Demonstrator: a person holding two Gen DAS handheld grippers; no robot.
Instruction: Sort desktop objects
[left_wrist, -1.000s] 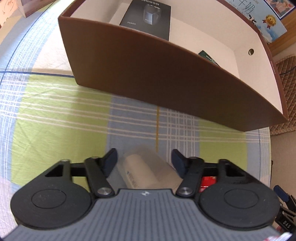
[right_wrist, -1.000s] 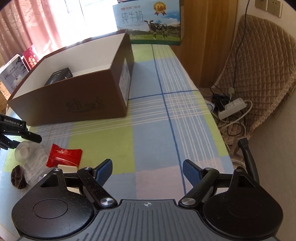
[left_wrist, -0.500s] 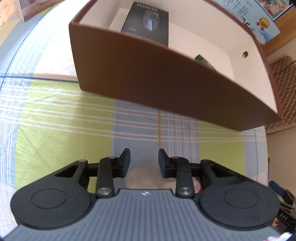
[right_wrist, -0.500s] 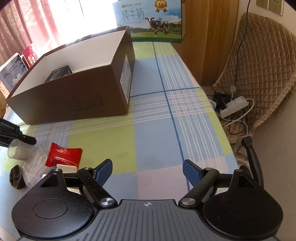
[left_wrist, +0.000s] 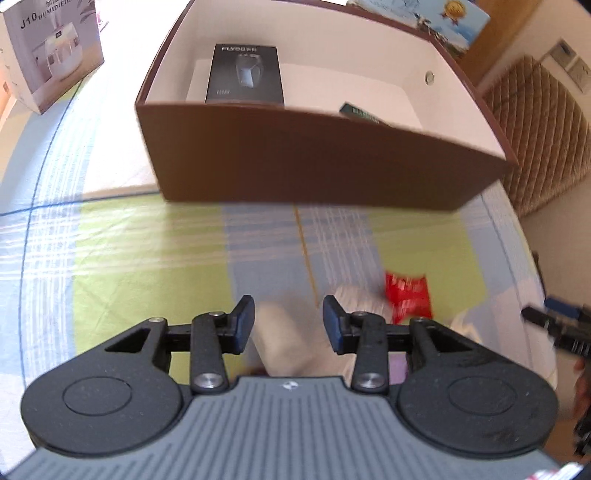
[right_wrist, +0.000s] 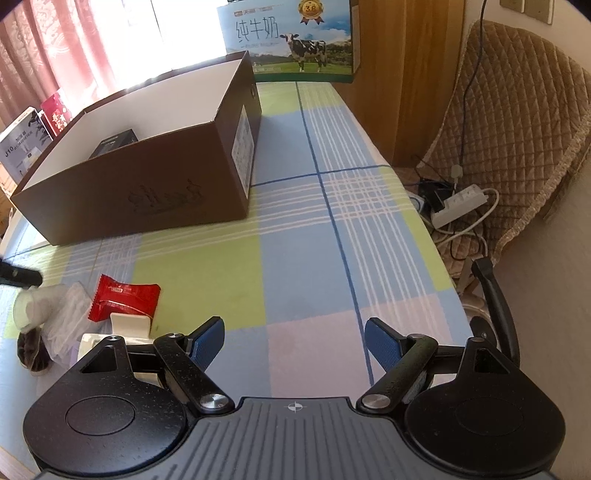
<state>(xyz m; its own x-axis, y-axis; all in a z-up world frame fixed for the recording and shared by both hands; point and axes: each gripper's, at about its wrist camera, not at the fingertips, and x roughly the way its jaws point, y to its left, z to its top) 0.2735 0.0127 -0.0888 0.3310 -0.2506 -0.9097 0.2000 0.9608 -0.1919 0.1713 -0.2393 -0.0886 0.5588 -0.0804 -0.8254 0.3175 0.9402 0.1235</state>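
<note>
I've got the pale plastic cup (left_wrist: 286, 339) sitting between the fingers of my left tool (left_wrist: 289, 319), jaws partly closed alongside it, though the blur stops me telling whether the pads actually touch it. From the right wrist view the cup (right_wrist: 26, 308) lies on its side on the bench (right_wrist: 306, 258), well short of the brown box (right_wrist: 147, 199) and off its near left corner, with crinkled clear wrap (right_wrist: 68, 314) just beside it and a dark lump (right_wrist: 31, 350) nearer me. The red snack packet (right_wrist: 122, 301) lies just right of the wrap, also in front of the box, and a white holder (right_wrist: 129, 325) touches the packet's near edge. Inside the box, a black product carton (left_wrist: 245, 75) lies flat against the far left, and a dark green item (left_wrist: 364, 114) peeks over the near wall. My right tool (right_wrist: 295, 341) hangs over the checked cloth to the right of the box, jaws wide apart, gripping nothing.
</note>
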